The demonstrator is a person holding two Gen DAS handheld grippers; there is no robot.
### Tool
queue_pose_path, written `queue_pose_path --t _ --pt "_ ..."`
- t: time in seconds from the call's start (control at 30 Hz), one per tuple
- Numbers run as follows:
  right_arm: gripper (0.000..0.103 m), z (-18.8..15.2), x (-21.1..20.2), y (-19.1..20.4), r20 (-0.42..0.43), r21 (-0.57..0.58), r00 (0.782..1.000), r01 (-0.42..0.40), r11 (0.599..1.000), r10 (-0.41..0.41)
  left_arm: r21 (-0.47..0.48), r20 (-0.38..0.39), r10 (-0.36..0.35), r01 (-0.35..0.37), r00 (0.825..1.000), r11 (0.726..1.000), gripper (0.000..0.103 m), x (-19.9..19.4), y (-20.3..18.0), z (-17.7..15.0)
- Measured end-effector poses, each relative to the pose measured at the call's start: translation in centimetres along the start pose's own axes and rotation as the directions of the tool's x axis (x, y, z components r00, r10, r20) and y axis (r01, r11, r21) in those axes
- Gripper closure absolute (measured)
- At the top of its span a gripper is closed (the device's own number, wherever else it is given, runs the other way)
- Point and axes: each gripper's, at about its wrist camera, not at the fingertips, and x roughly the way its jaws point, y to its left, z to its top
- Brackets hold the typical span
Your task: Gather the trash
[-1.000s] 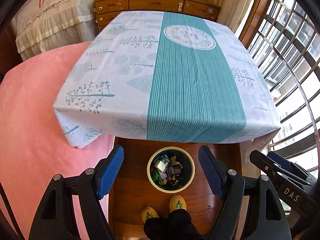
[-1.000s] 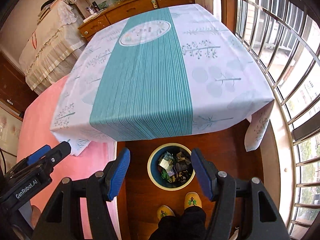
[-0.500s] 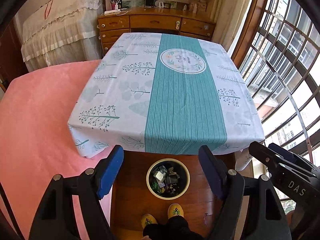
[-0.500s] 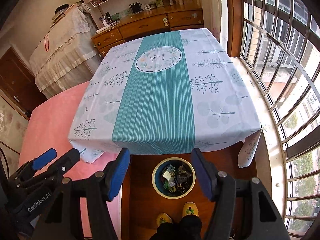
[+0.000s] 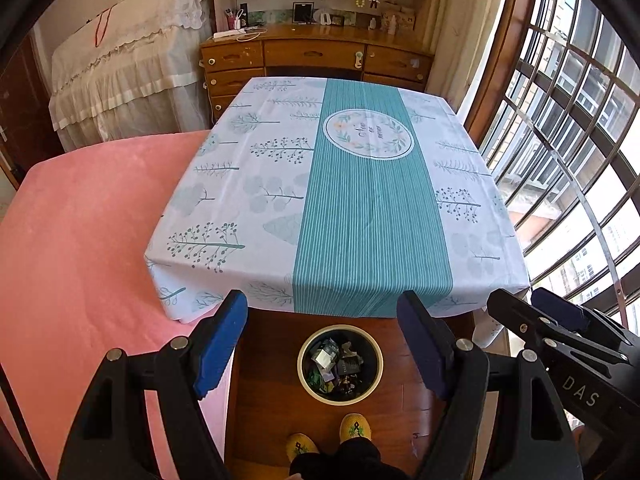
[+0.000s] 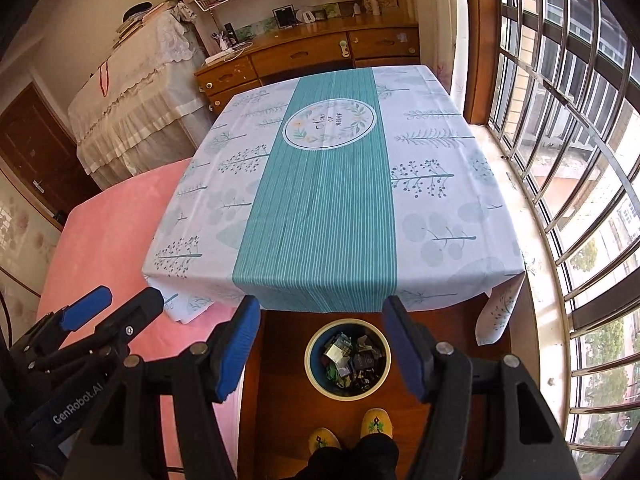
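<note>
Here, holding my left gripper and right gripper above bin at lower centre, jaws spread, gripping nothing; trash sitting inside; tablecloth mid-frame showing bare, collection likely finishing.

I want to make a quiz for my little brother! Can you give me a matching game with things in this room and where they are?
Things:
1. round cream-rimmed trash bin
2. teal-striped white tablecloth
3. yellow patterned slippers
4. pink fuzzy bed cover

Places:
A. spread over the table
B. on the person's feet
C. on the wooden floor, full of wrappers
D. left of the table

Pairs: 1-C, 2-A, 3-B, 4-D
</note>
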Motion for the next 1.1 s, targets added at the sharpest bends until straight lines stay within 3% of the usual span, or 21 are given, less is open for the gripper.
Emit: queue_pose_path --t 1.1 --pt "0.039 0.31 0.14 0.24 -0.002 -0.028 1.000 -0.005 1.000 0.005 0.005 -0.008 0.003 -0.003 1.000 1.000 0.027 0.25 -0.78 0.37"
